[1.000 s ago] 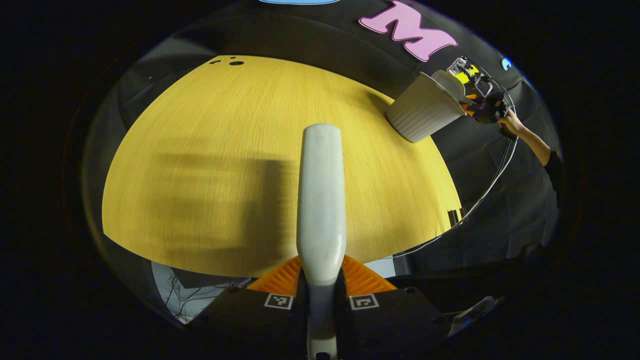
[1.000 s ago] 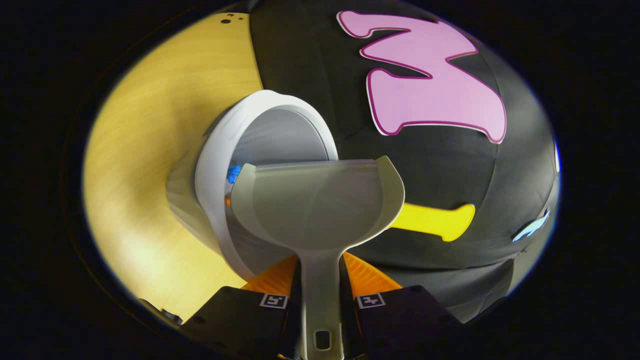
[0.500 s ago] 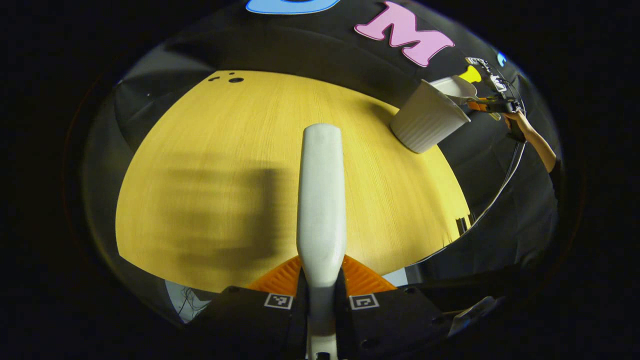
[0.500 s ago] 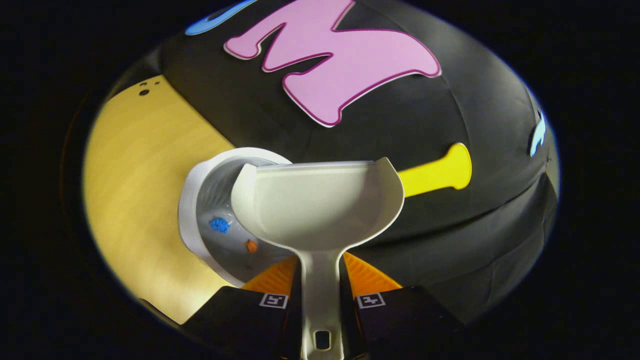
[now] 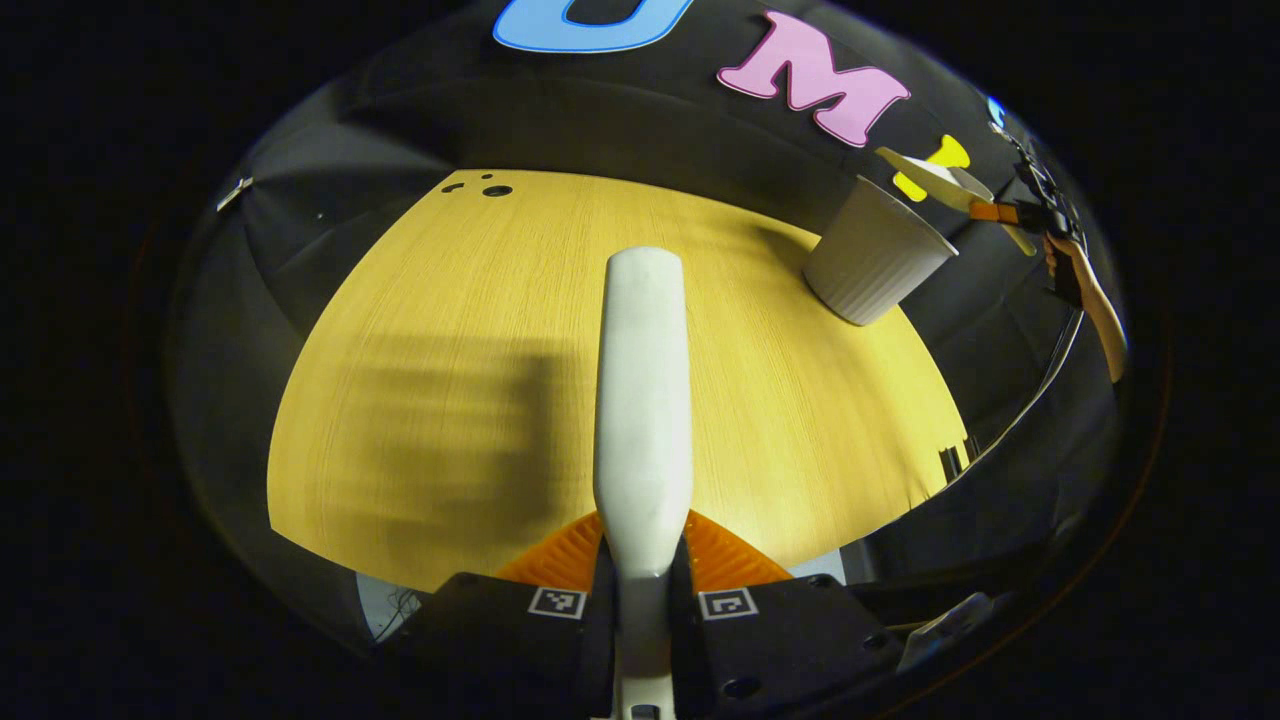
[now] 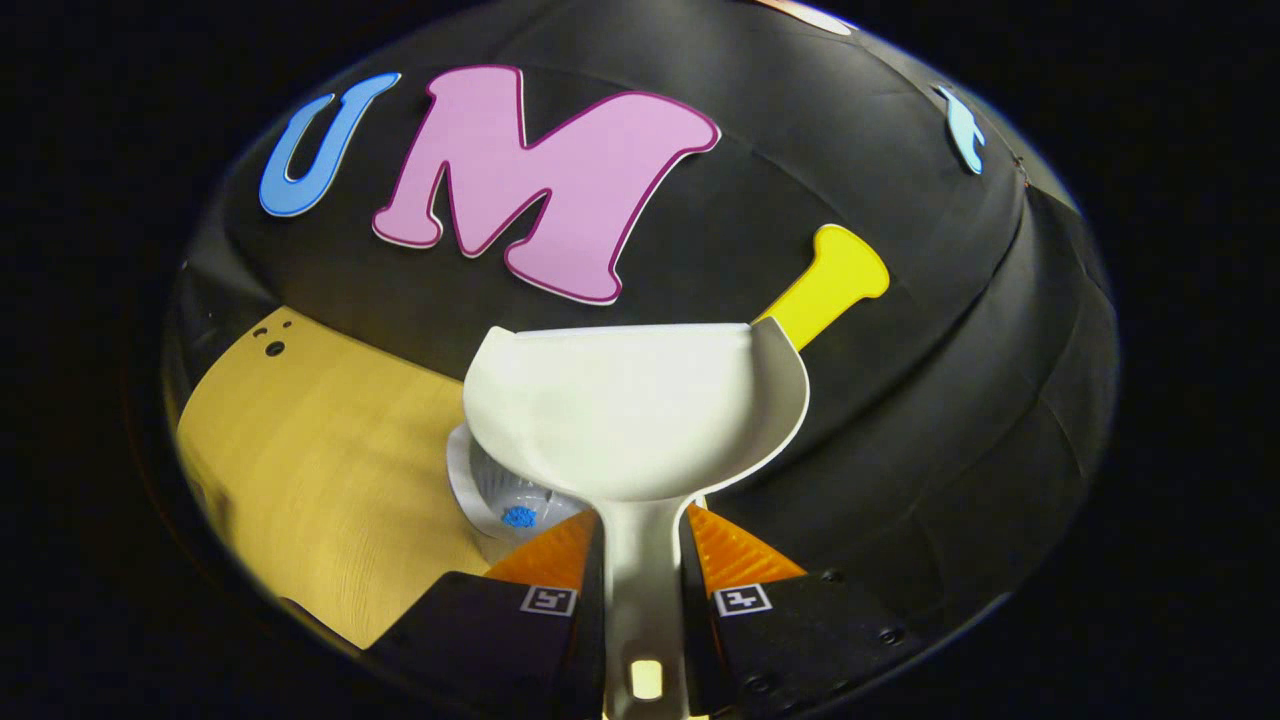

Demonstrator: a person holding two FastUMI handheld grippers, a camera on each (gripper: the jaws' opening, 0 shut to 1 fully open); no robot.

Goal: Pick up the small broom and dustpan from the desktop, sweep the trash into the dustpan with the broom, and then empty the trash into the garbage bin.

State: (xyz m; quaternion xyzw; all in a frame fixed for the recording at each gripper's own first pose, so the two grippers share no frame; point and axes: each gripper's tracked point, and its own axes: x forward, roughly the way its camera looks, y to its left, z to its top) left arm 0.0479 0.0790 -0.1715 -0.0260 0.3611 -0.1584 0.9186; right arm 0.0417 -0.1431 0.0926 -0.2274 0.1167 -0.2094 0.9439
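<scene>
The right claw (image 6: pixel 645 590) grips the dustpan (image 6: pixel 630 405) by its handle, pan levelled just above the garbage bin (image 5: pixel 875 262), blue trash (image 6: pixel 519 517) inside. The left claw (image 5: pixel 643 590) clasps the broom (image 5: pixel 643 380), pointing across the tabletop (image 5: pixel 440 400), well away from the bin.

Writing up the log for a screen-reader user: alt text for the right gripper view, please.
The right gripper is shut on the handle of a white dustpan, held level with its scoop bare. Below it stands a white garbage bin with a blue scrap inside, on a yellow wooden table.
</scene>
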